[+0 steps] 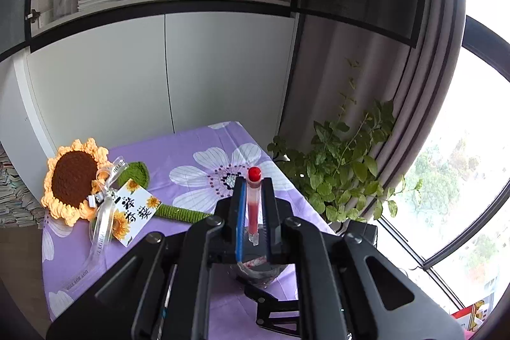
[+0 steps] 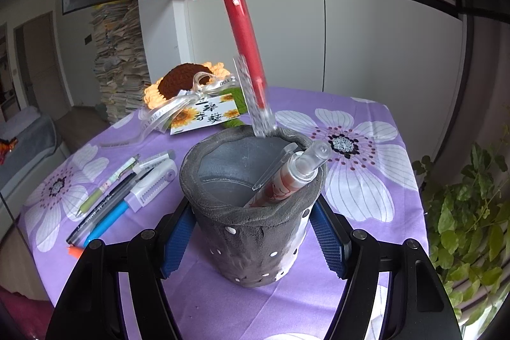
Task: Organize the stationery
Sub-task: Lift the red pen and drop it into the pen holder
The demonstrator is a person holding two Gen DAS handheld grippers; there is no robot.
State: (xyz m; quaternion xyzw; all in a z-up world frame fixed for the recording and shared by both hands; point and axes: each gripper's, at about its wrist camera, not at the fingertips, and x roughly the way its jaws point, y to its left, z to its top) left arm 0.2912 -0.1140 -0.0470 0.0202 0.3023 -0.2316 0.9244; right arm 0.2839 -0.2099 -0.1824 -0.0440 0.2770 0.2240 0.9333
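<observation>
In the left wrist view my left gripper [image 1: 253, 182] is shut on a red pen [image 1: 254, 206], seen end-on with its red cap farthest from me. Under the fingers, part of the grey pen holder [image 1: 258, 271] shows. In the right wrist view my right gripper [image 2: 251, 209] is shut on the grey pen holder [image 2: 248, 238], its blue pads [image 2: 177, 241] pressing both sides. The red pen [image 2: 236, 8] slants down from the top, its clear tip at the holder's far rim. A clear-capped pen [image 2: 293, 174] leans inside the holder.
Several pens and a correction tape [image 2: 127, 184] lie on the purple flowered tablecloth [image 2: 366, 196] to the left. A crocheted sunflower [image 2: 185, 82] with a card lies behind the holder. A potted plant [image 2: 468, 212] stands off the table's right edge. White cabinets stand behind.
</observation>
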